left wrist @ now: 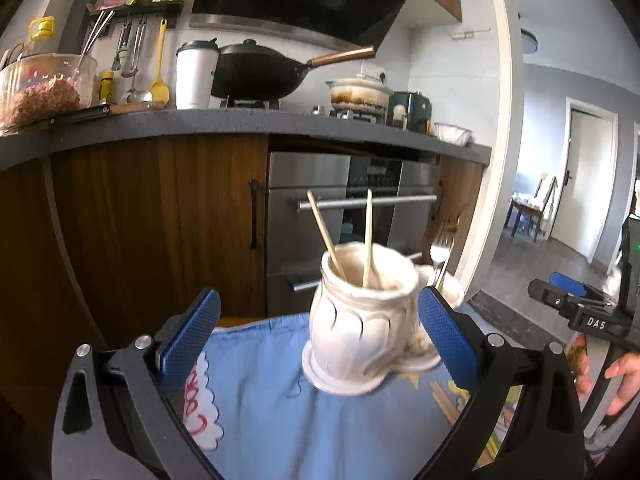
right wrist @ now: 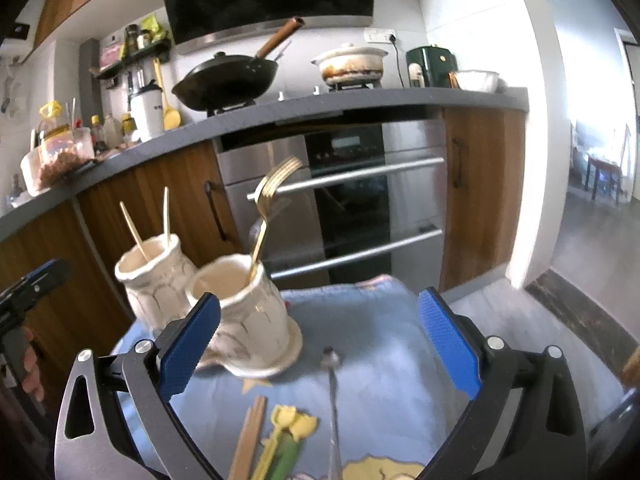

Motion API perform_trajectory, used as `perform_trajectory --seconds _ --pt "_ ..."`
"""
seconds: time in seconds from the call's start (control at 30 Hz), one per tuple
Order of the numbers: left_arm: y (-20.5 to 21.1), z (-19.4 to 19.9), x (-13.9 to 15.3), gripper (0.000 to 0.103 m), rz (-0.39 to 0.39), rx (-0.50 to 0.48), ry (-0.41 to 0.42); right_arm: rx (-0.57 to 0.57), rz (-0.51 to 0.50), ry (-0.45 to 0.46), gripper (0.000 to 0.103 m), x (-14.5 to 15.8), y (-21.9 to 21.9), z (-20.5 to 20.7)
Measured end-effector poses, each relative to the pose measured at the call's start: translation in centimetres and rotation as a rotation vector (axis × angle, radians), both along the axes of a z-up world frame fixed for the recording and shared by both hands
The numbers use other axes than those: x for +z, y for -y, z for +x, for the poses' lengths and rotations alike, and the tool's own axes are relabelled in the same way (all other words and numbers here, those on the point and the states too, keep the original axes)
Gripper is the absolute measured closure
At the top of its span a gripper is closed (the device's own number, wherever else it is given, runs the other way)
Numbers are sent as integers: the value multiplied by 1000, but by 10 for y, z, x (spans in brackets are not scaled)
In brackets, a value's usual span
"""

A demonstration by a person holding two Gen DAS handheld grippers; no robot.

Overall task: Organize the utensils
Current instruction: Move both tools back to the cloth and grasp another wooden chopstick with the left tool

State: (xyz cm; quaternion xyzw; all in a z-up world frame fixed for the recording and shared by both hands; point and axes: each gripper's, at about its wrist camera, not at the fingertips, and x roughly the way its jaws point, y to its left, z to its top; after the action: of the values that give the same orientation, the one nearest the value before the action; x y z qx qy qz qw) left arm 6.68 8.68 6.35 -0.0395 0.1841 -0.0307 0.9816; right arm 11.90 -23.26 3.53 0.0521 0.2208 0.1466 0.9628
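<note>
A white ceramic double-cup holder (left wrist: 360,320) (right wrist: 240,312) stands on a blue cloth (left wrist: 280,412) (right wrist: 380,340). Its left cup holds two chopsticks (left wrist: 368,236) (right wrist: 166,216); its right cup holds a gold fork (right wrist: 268,200) (left wrist: 440,252). My left gripper (left wrist: 320,332) is open, its jaws wide on either side of the holder without touching it. My right gripper (right wrist: 320,332) is open too, nothing between its pads. A metal spoon (right wrist: 334,396) lies on the cloth between the right gripper's fingers, bowl away. More chopsticks (right wrist: 248,436) lie at the near left.
Behind the cloth runs a dark counter (left wrist: 240,124) with a wok (left wrist: 256,68), a white tumbler (left wrist: 196,76) and a pot (left wrist: 360,92), above wooden cabinets and a steel oven (right wrist: 360,200). A hand (left wrist: 624,372) holds the right gripper at the left wrist view's right edge. A yellow-green item (right wrist: 288,432) lies on the cloth.
</note>
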Motion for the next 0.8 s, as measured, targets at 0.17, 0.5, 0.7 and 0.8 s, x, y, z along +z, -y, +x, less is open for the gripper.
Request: perform_trajectory --seconds 0.17,0.5,0.7,0.8 --pt "8 -6 -17 6 21 -7 -59 -9 -36 -42 5 -16 8 -6" --pt "30 -12 -46 6 65 -42 -151 -26 -67 -98 5 -35 18 -11" --pt "43 -10 -66 5 61 -49 -214 -27 -100 -131 5 -49 20 -10" --pt "57 -9 -82 6 46 -72 -270 -30 -107 -155 5 -57 21 -7"
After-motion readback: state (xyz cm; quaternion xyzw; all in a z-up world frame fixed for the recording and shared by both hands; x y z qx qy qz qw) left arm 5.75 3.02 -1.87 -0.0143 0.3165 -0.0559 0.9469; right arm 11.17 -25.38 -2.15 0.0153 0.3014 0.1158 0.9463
